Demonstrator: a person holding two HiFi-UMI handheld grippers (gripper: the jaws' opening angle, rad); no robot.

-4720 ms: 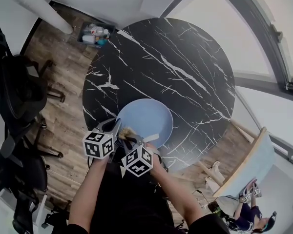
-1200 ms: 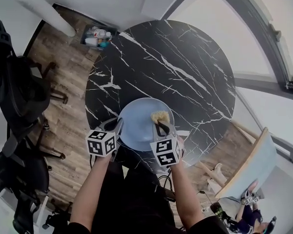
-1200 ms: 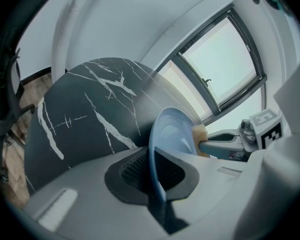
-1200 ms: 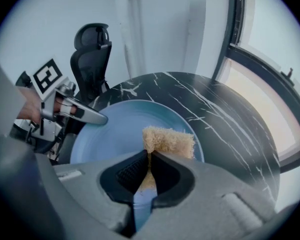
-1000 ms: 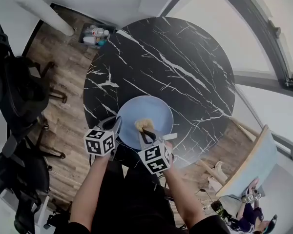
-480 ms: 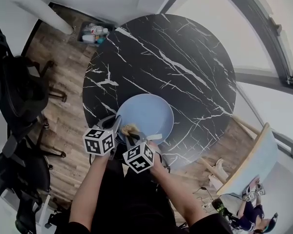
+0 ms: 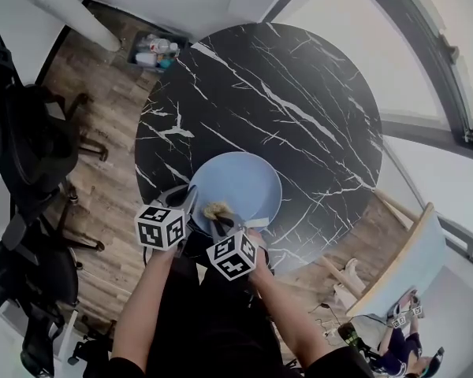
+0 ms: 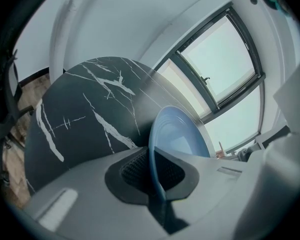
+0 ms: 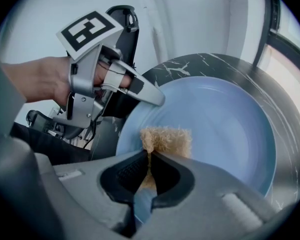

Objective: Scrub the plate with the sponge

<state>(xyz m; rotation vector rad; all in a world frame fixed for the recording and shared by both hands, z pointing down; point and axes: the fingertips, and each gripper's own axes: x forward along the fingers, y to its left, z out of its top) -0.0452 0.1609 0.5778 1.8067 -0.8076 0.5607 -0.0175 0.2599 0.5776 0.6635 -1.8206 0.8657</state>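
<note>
– While the near edge is being read first, what is noted for the right gripper [image 9: 150, 156]?
– Its jaws are closed on the tan sponge [image 9: 167, 140]. The sponge is pinched at its lower end, and its fuzzy upper part is laid against the blue plate [image 9: 225, 129], on the near-left part of the well. The gripper is pointed steeply down.
– And the left gripper [image 8: 152, 171]?
– Its jaws are clamped on the plate's near-left rim. The rim is seen edge-on between the ribbed pads [image 8: 135, 170]. The left hand [image 9: 45, 81] is wrapped round the handle below the marker cube.
– How are the two grippers placed?
– They are set just beside each other at the plate's near edge, the left on the rim and the right over the well.
– Where is the plate located?
– It is set on the near part of the round black table [image 7: 284, 93], which is veined in white.
– What is recorded farther out?
– Wooden floor [image 7: 102, 132] is seen past the table's left side, with black chairs [image 7: 24, 148] on it. A small bin [image 7: 156, 53] of bottles is noted by the table's far-left edge. A window [image 8: 225, 54] is seen beyond the table.
</note>
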